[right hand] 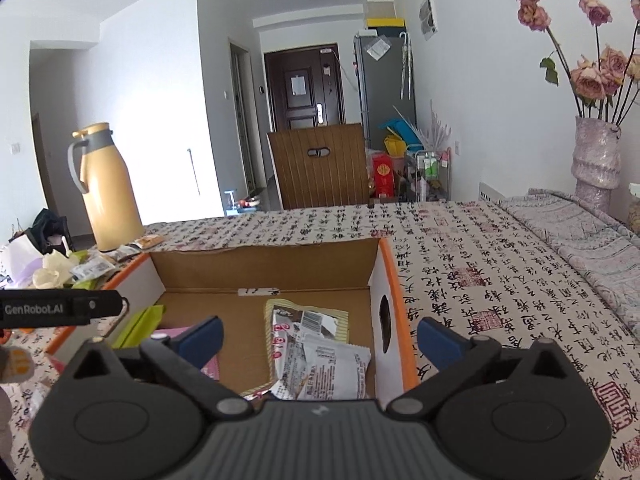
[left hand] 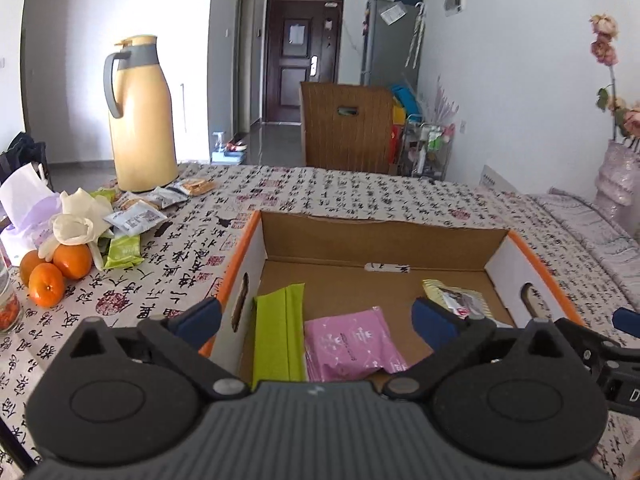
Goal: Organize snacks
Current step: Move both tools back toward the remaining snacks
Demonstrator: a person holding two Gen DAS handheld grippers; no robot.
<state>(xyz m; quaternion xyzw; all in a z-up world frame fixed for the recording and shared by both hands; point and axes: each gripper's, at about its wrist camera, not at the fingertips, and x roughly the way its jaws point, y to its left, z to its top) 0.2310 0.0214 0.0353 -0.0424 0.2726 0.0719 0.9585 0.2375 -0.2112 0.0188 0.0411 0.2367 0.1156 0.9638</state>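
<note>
One cardboard box (left hand: 384, 240) is seen on the tabletop (left hand: 360, 188), and both pairs of tongs are held over its near edge. The left tongs (left hand: 316, 314) and the right tongs (right hand: 320, 336) are spread wide and released, with nothing gripped. Inside the box one green packet (left hand: 278, 336), one pink packet (left hand: 352, 344) and a few printed packets (right hand: 316, 356) are counted. Three oranges (left hand: 56, 272), one thermos (left hand: 140, 120) and more loose snack packets (left hand: 136, 220) are left outside on the tabletop.

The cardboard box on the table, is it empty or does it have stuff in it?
Not empty: the box holds a green packet, a pink packet and some pale wrappers.
</note>
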